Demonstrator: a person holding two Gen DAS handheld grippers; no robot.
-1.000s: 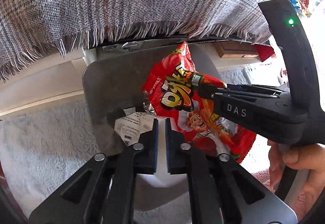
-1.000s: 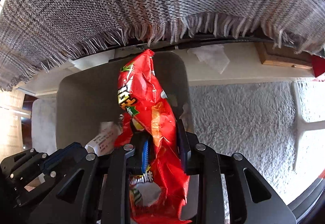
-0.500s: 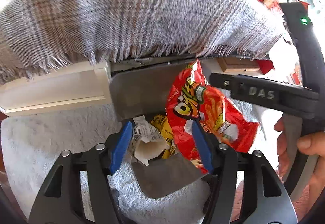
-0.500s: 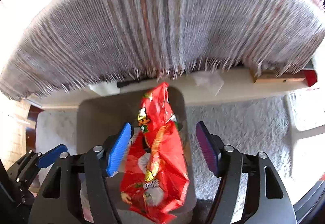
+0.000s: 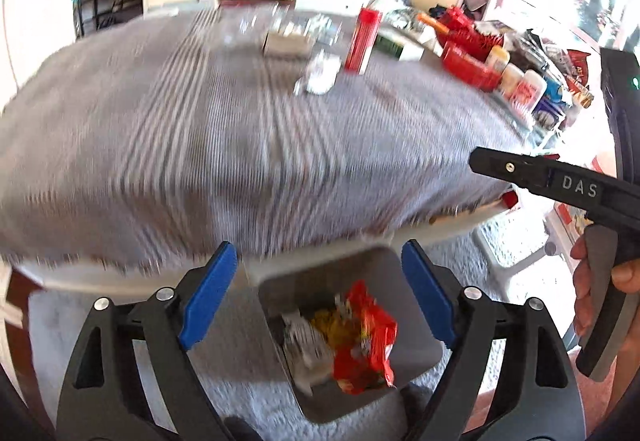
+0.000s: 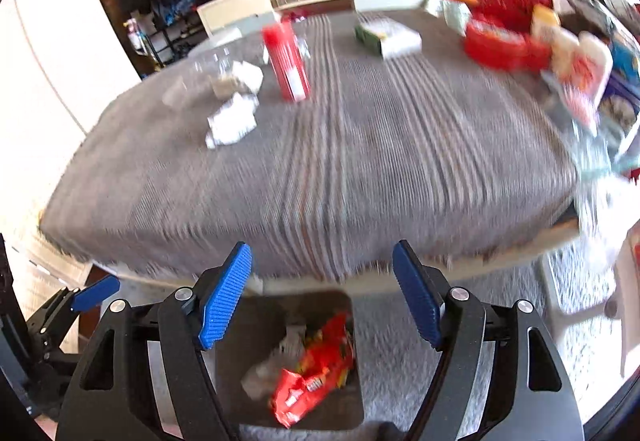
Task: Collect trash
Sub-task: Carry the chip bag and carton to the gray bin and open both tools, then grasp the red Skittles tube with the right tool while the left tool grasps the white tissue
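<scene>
Living room, blurred from motion: grey plaid cloth covers the tabletop [image 6: 360,145], grey trash bin [image 6: 352,401] on the carpet just below its near edge. Red snack bag [image 6: 312,377] lies inside the bin on paper scraps, long axis slanting from lower left to upper right in the right wrist view. Right gripper [image 6: 320,293] hangs above the bin, jaws spread wide, nothing held; left gripper [image 5: 320,293] likewise spread and empty beside it. Next trash is probably the crumpled white paper [image 6: 232,117] near the tabletop's far left corner, forward and left of both grippers; left gripper looks nearer to it. Paper is a lump, no clear long axis, so approach angle matters little. Red box [image 6: 286,59] stands upright just right of it; reaching past could knock it.
</scene>
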